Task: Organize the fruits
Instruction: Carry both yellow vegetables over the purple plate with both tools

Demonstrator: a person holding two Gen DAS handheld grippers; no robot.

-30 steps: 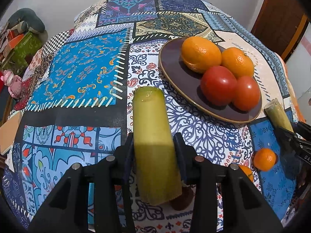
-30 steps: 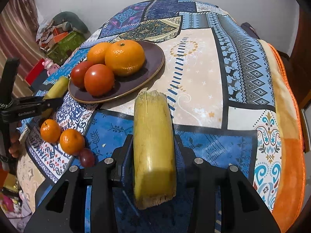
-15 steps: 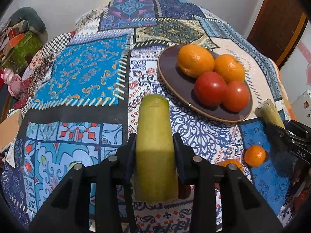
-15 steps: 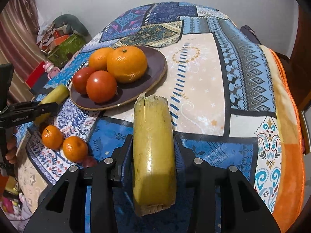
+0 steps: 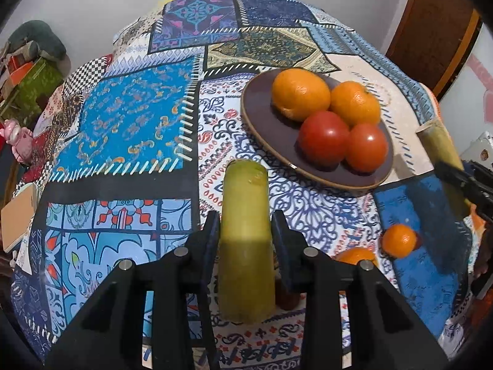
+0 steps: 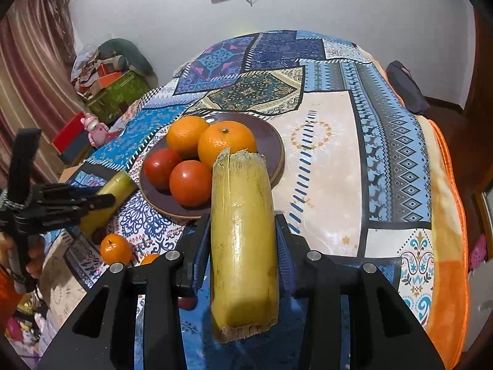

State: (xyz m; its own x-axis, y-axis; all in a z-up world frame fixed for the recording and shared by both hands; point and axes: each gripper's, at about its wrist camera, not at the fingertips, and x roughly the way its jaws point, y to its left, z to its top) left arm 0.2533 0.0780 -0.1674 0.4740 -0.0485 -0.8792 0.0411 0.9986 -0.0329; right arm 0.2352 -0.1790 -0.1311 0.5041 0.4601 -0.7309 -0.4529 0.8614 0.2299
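The dark brown plate (image 5: 255, 123) serves as the landmark on the patchwork cloth (image 5: 129, 117) that covers the counter. On the plate lie two oranges (image 5: 300, 92) at its far side and two red tomatoes (image 5: 323, 137) at its near side, all four touching one another. The left tool (image 5: 246, 231) is closed on a greenish-yellow cane piece (image 5: 245, 246), its two black pads pressed against the sides of the stalk; the stalk's far cut end points toward the plate's near-left rim and stops just short of it. The right tool (image 6: 243, 240) grips a yellow cane piece (image 6: 243, 240) in the same way, pads tight on both sides, and the splintered far end of this stalk overlaps the plate's near-right rim in the right wrist view, lifted off the cloth. Near the plate's front edge, on the cloth between the two tools, sits a small mandarin (image 5: 399, 240), with a second mandarin (image 5: 354, 256) just beside it and partly hidden behind the left tool's finger. A dark reddish fruit (image 5: 288, 297) lies below them, mostly covered by that tool. Away from the plate, beyond the counter's left edge, stand a green box (image 6: 123, 92) and a pink toy (image 6: 92, 126) on the floor side.
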